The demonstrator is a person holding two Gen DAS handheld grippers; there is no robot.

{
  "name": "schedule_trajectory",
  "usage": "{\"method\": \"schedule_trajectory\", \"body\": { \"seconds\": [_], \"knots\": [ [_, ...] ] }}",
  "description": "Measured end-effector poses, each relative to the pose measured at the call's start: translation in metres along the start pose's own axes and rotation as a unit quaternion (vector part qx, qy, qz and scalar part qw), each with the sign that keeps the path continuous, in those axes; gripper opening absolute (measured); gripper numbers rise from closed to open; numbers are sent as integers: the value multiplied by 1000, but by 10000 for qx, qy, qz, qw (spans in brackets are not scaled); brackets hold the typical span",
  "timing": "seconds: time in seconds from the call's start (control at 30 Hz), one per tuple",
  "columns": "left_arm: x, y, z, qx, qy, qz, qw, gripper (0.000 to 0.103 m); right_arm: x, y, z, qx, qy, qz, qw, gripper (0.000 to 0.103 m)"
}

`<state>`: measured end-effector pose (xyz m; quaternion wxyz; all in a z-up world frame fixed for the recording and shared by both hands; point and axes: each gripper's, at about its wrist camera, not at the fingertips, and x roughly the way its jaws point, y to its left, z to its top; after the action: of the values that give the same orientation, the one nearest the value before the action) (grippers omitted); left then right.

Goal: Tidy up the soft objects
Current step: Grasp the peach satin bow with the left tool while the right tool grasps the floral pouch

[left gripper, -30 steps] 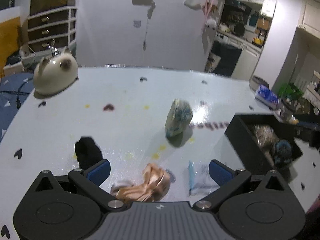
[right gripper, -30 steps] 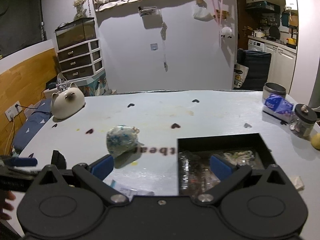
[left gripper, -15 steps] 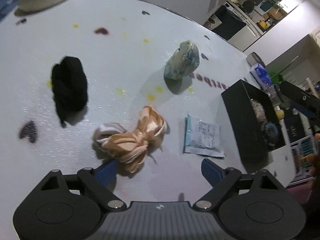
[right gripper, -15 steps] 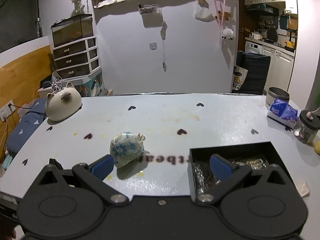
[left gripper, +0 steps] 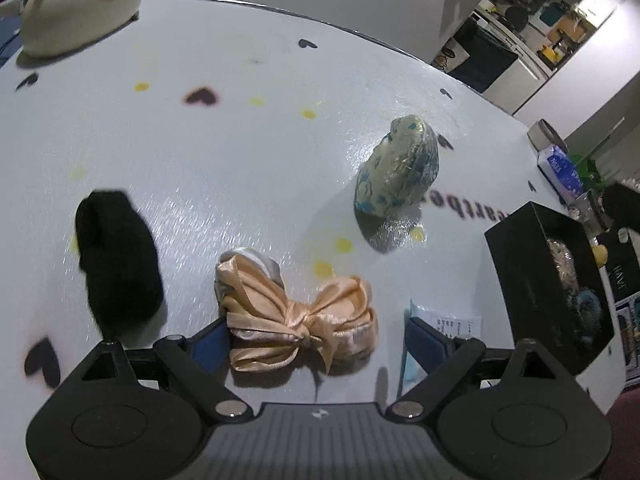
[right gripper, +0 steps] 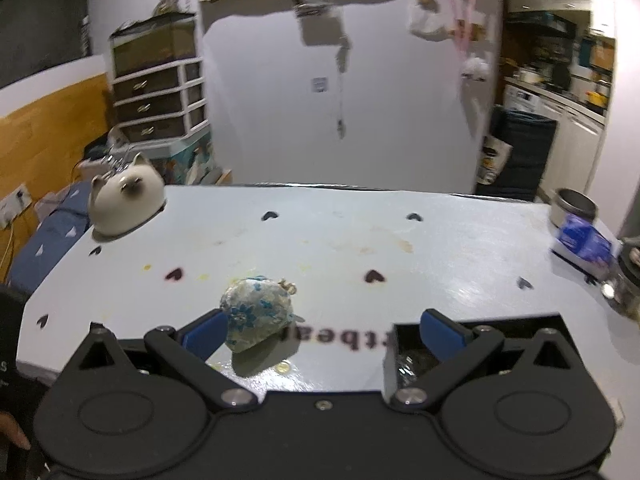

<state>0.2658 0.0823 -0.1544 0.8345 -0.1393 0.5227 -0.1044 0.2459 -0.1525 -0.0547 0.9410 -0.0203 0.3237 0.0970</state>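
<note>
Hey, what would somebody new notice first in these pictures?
Probably the shiny peach satin bow, lying between the open left gripper's blue fingers. Beyond it, mid-table, stands a blue-flowered cloth pouch, and a cream cat-shaped ceramic figure sits at the far left corner.

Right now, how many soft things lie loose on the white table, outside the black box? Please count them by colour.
Black: 1, the black fuzzy piece
Peach: 1, the satin bow
Blue floral: 1, the floral pouch
Total: 3
</note>
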Motion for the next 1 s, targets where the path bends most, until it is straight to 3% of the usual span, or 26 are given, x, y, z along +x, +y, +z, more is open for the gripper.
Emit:
{"method": "schedule_trajectory", "body": {
  "seconds": [0.17, 0.33, 0.5, 0.53, 0.8, 1.0],
  "knots": [
    [7, -10, 2, 420, -72, 140, 9990, 91, 37, 11, 16, -696, 217, 453, 9963, 103],
    [12, -13, 3, 646, -114, 184, 9977, 90, 80, 25, 28, -1797, 549, 918, 9779, 103],
    [14, -15, 6, 863, -197, 112, 9960, 78, 119, 30, 33, -2212, 1007, 1558, 9574, 102],
    [14, -16, 5, 935, -212, 118, 9953, 78, 126, 31, 33, -2298, 1080, 1627, 9534, 97],
    [11, -14, 2, 1302, -264, -9, 9911, 73, 162, 33, 30, -2293, 1537, 2177, 9362, 88],
    [9, -9, 3, 1194, -320, -53, 9923, 67, 169, 38, 28, -1900, 1612, 2306, 9406, 63]
  ]
}}
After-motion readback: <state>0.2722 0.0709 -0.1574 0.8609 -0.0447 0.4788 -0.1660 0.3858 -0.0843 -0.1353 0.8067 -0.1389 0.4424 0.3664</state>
